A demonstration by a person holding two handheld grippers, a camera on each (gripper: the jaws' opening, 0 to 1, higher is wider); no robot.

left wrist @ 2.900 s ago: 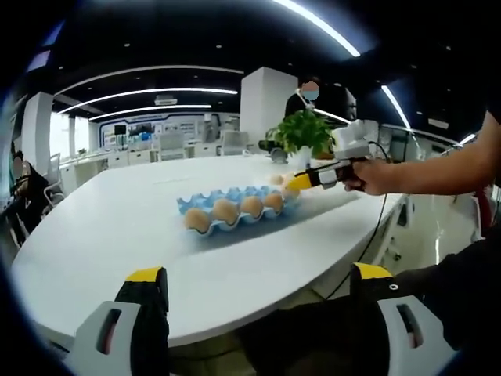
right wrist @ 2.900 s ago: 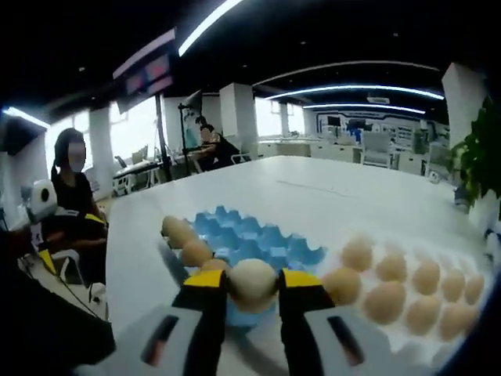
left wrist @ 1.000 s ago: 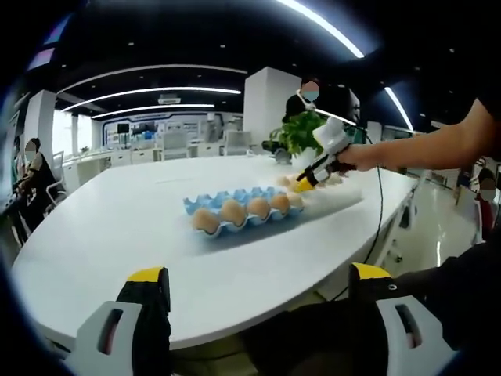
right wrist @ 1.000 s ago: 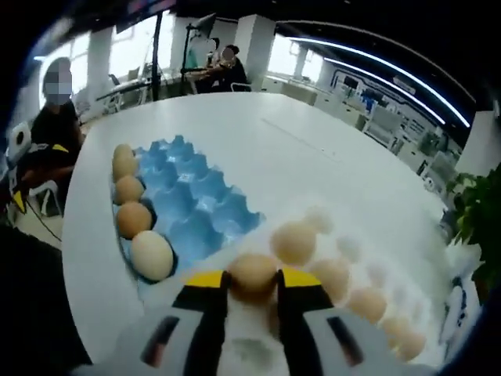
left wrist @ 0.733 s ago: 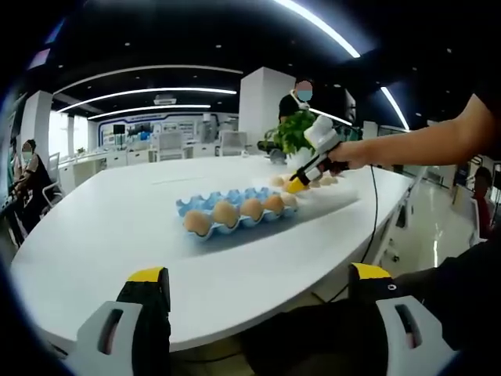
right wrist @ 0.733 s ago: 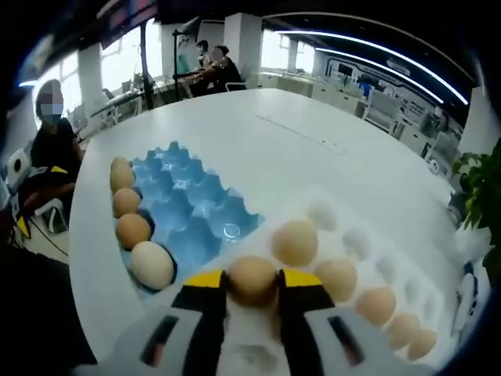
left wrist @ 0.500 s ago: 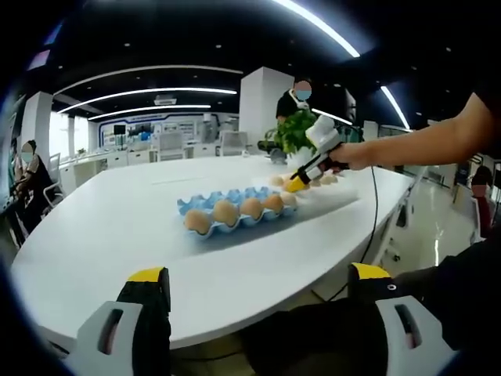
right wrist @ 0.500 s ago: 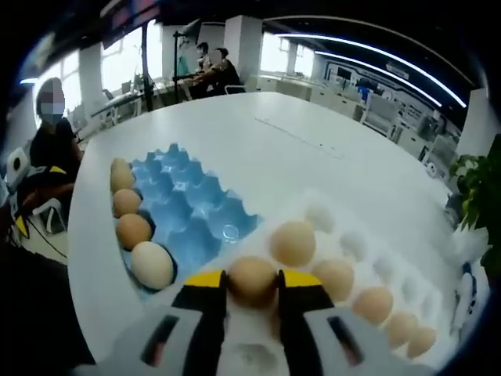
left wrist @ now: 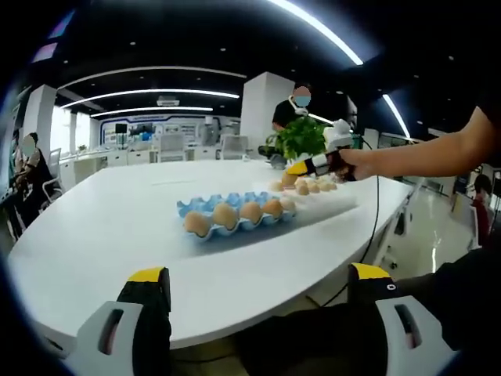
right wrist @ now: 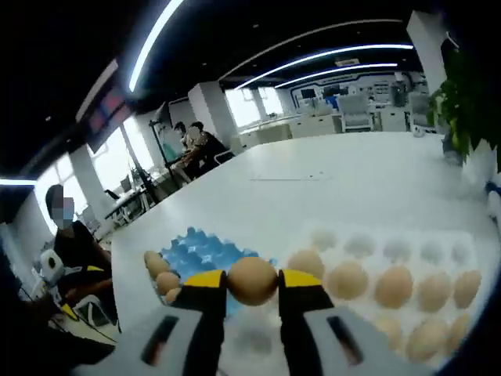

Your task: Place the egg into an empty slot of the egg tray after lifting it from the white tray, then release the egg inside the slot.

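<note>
My right gripper (right wrist: 252, 282) is shut on a tan egg (right wrist: 252, 280) and holds it in the air above the near end of the white tray (right wrist: 398, 251), which carries several more eggs. Just beyond and left lies the blue egg tray (right wrist: 205, 244), with eggs along its left edge and the other slots bare. In the left gripper view the blue egg tray (left wrist: 205, 205) sits mid-table with a front row of eggs, the white tray (left wrist: 335, 196) to its right, and the right gripper (left wrist: 300, 166) hovers over it in a person's hand. My left gripper (left wrist: 257, 276) is open, low before the table edge.
A potted plant (left wrist: 301, 133) stands behind the white tray. One person stands past the plant, others sit at the table's far left (right wrist: 70, 235). A cable (left wrist: 368, 227) hangs off the table's right edge. The white table (left wrist: 109, 227) runs wide to the left.
The right gripper has risen with the egg off the white tray and levelled out. The left gripper has stayed where it was, open.
</note>
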